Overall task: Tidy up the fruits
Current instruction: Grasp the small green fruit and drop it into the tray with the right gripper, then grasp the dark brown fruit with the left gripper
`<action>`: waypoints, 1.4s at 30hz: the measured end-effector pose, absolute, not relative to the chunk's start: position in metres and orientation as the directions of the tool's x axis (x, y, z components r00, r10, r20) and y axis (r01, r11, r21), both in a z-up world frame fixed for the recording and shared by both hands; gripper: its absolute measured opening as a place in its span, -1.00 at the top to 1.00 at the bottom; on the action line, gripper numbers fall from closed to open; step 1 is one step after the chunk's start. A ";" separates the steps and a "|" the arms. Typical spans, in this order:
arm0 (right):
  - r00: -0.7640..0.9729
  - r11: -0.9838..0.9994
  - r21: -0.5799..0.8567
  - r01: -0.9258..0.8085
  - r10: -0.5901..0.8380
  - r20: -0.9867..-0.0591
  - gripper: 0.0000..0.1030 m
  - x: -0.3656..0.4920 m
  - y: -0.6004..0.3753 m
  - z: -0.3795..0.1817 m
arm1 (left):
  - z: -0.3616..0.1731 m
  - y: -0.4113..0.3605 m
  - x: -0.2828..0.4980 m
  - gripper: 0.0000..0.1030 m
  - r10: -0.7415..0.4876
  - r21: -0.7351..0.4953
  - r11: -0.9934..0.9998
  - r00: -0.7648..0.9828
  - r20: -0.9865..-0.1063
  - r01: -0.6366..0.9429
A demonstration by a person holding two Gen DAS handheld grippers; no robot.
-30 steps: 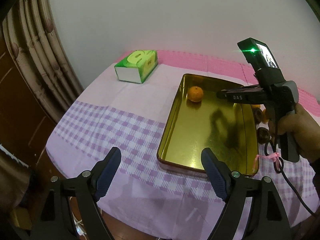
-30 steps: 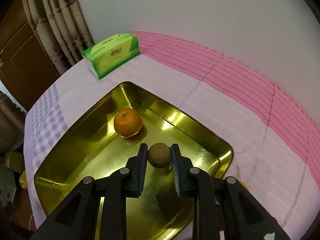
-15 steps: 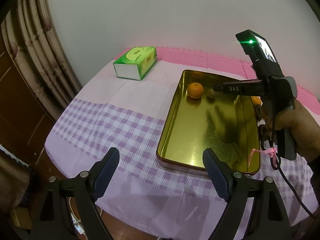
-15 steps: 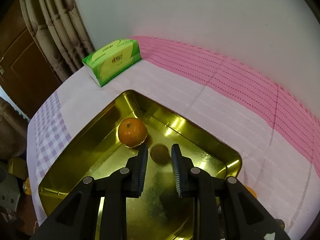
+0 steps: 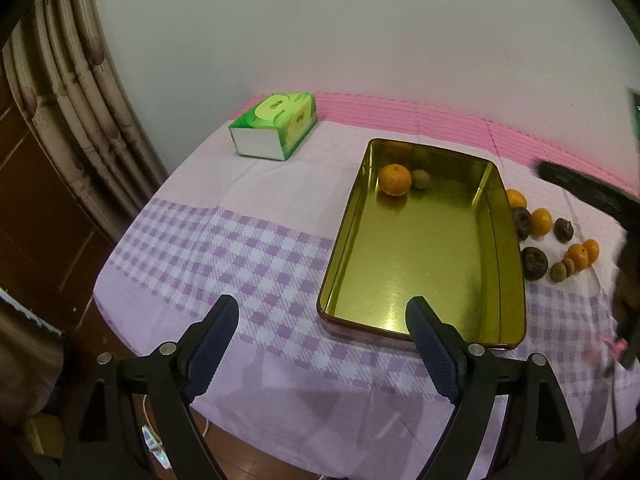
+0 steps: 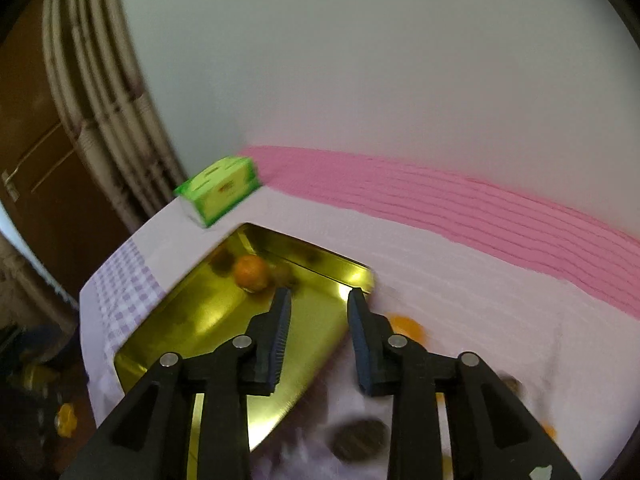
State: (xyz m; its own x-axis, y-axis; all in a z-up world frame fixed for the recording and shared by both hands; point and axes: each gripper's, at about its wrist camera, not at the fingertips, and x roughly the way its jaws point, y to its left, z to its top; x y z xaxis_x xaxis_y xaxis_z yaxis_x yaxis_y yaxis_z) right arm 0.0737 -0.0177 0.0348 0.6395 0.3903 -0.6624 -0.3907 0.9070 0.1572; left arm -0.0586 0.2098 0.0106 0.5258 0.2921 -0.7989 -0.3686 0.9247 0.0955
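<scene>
A gold tray [image 5: 424,280] lies on the table and holds an orange [image 5: 395,179] and a small brown fruit [image 5: 421,178] at its far end. Several oranges [image 5: 541,222], dark fruits [image 5: 535,263] and small brown fruits [image 5: 558,271] lie on the cloth right of the tray. My left gripper [image 5: 322,322] is open and empty above the tray's near left corner. My right gripper [image 6: 318,300] is open and empty, raised over the tray's [image 6: 208,320] right side; the orange [image 6: 251,273] shows beyond it, blurred.
A green tissue box [image 5: 274,125] stands at the far left of the table, near the curtain [image 5: 68,92]. The table edge runs close below my left gripper. The wall is just behind the table.
My right gripper let go of the small brown fruit beside the orange in the tray, opened wider, and pulled back up and to the right. The left gripper stayed open.
</scene>
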 end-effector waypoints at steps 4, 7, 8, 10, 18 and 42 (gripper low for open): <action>0.684 0.953 0.134 -0.272 0.289 -0.669 0.39 0.037 -0.081 0.029 | 0.010 0.202 -0.059 -0.66 0.299 0.115 0.929 0.529 -0.794 -0.352; 0.693 0.981 0.070 -0.182 0.179 -0.699 0.39 0.011 -0.119 0.014 | 0.011 0.192 -0.061 -0.66 0.294 0.129 0.939 0.551 -0.781 -0.319; 0.691 0.987 0.043 -0.157 0.141 -0.709 0.39 0.004 -0.129 0.009 | 0.013 0.188 -0.061 -0.66 0.293 0.134 0.942 0.560 -0.775 -0.308; 0.676 0.996 -0.007 -0.092 0.057 -0.734 0.39 -0.009 -0.152 -0.006 | 0.016 0.178 -0.062 -0.66 0.286 0.150 0.951 0.587 -0.757 -0.270; 0.645 0.999 -0.023 0.036 -0.041 -0.763 0.27 -0.023 -0.209 -0.040 | 0.032 0.113 -0.056 -0.66 0.046 0.141 0.986 0.659 -0.751 0.092; 0.667 0.988 0.146 0.052 0.075 -0.741 -0.07 -0.027 -0.244 -0.046 | -0.051 0.025 0.102 -0.19 -0.225 0.006 0.754 0.266 -0.937 0.657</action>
State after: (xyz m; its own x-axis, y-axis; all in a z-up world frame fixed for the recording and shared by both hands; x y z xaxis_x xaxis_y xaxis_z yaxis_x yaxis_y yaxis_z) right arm -0.0272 -0.2441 -0.0460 0.6673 0.0750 -0.7411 0.0516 0.9879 0.1464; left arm 0.1020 0.0245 -0.0508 0.2664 -0.2251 -0.9372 0.6570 0.7539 0.0057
